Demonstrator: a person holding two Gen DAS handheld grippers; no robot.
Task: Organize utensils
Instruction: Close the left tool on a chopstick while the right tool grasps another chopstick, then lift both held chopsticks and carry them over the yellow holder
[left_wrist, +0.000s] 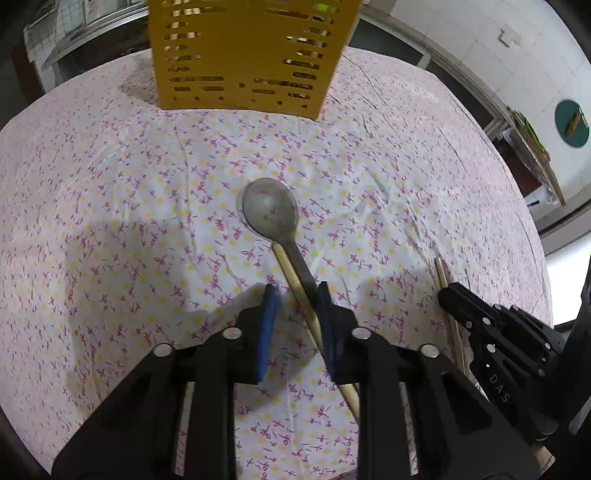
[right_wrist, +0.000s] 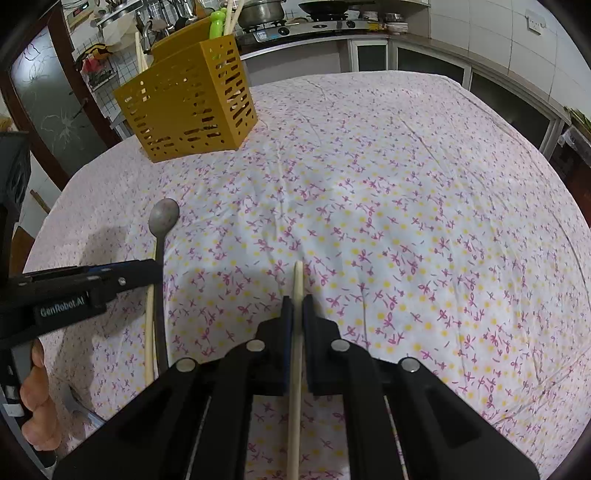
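Your left claw (left_wrist: 295, 295) gapes over metal spoon (left_wrist: 271, 208) and chopstick (left_wrist: 295, 286) lying side by side on worktop (left_wrist: 110, 184). Yellow utensil basket (right_wrist: 188, 99) stands far end. Your right claw (right_wrist: 297, 306) clamps second chopstick (right_wrist: 297, 280).

Your two wrist views sit low and close over the tablecloth (left_wrist: 110, 221), facing the yellow caddy (right_wrist: 188, 103); both share the spoon (left_wrist: 271, 210)

The slotted utensil holder (right_wrist: 188, 99) is mustard yellow. The tabletop (right_wrist: 406, 221) wears white cloth with pink sprigs and yellow dots. The spoon (left_wrist: 271, 210) is dull grey; both chopsticks (right_wrist: 297, 332) are pale tan.
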